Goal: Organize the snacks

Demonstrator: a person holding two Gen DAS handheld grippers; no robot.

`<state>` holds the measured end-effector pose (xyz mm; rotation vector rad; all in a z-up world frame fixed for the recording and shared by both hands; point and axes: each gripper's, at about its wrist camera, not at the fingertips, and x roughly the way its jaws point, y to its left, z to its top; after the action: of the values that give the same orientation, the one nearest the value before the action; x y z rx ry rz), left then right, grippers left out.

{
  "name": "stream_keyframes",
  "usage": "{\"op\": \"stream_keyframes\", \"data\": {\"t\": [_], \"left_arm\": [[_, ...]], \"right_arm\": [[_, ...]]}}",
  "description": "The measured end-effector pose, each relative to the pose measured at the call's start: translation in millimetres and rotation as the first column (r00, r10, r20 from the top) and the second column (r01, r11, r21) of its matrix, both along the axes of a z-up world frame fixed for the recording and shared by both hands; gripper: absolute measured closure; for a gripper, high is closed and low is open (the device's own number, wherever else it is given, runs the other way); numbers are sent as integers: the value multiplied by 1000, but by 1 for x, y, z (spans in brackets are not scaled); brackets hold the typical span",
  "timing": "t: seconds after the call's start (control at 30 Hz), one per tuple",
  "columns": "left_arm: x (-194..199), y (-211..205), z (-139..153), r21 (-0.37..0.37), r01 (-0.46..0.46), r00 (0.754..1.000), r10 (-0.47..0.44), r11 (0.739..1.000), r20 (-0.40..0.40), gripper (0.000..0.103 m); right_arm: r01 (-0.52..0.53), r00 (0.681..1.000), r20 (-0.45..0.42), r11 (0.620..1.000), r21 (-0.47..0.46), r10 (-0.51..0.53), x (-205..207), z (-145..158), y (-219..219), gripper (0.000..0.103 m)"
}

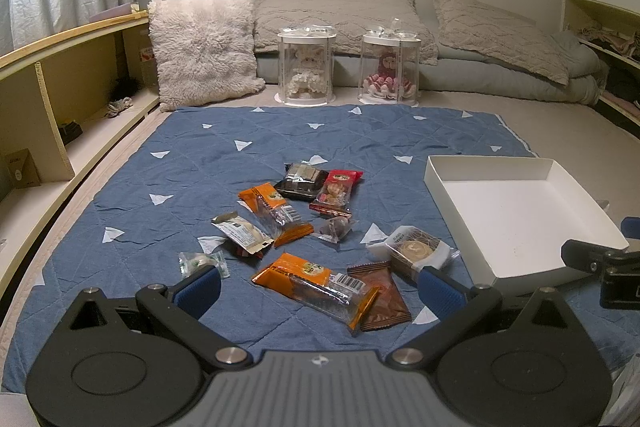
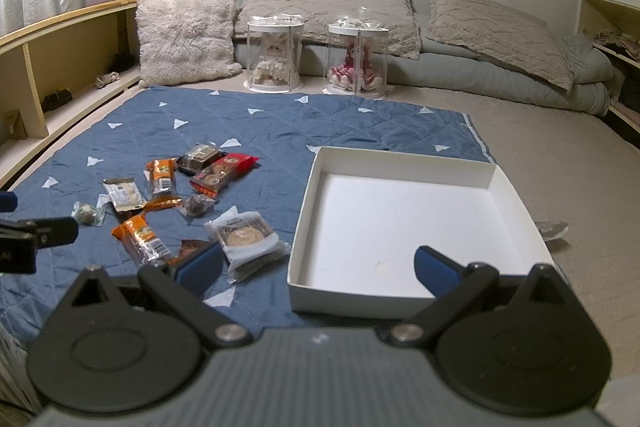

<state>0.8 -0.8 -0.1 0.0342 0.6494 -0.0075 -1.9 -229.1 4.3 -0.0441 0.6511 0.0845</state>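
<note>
1. Step in hand: judged to be the start of sorting. No snack lies in the white box (image 2: pixel 400 211); all packets lie scattered on the blue quilt (image 1: pixel 280 131).
2. Left tool (image 1: pixel 320 287): fingers spread wide apart, holding nothing, hovering over the near end of the scatter. Directly ahead of it, between the fingers, lies an orange packet (image 1: pixel 316 285) overlapping a brown packet (image 1: pixel 380 295).
3. Right tool (image 2: pixel 316 267): fingers wide apart, holding nothing, poised at the near left corner of the white box. A clear-wrapped round cake (image 2: pixel 246 241) lies just ahead of its left finger, beside the box wall.
4. Farther ahead of the left tool: a second orange packet (image 1: pixel 276 213), a red packet (image 1: pixel 336 193) and a dark tray pack (image 1: pixel 302 181).
5. Next move, as judged: either tool lowers over its nearest packet, closes on it and carries it rightward into the box. The flat film wrappers likely call for a low, edge-on grip.
</note>
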Motion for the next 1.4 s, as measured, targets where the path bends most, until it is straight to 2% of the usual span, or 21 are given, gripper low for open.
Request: {"op": "stream_keyframes", "data": {"t": [0.17, 0.47, 0.7, 1.13, 1.27, 1.4], "left_arm": [[1, -16, -11, 17, -17, 1000, 17, 1000, -2, 0], [4, -6, 5, 21, -39, 999, 39, 999, 22, 0], [16, -2, 10, 15, -42, 999, 42, 999, -2, 0], [71, 24, 19, 10, -109, 992, 110, 994, -62, 0], [93, 29, 15, 7, -124, 988, 124, 992, -95, 0], [118, 31, 7, 17, -133, 981, 134, 991, -141, 0]], "right_arm": [[-1, 1000, 2, 1000, 1, 1, -2, -2, 0, 1], [-21, 1000, 2, 1000, -7, 21, 7, 4, -2, 1], [-64, 998, 5, 997, -39, 65, 24, 10, 3, 1], [-204, 979, -1, 977, -67, 205, 60, 13, 14, 1], [-232, 973, -22, 970, -72, 231, 76, 8, 16, 1], [-244, 969, -59, 963, -115, 239, 89, 0, 22, 1]]}}
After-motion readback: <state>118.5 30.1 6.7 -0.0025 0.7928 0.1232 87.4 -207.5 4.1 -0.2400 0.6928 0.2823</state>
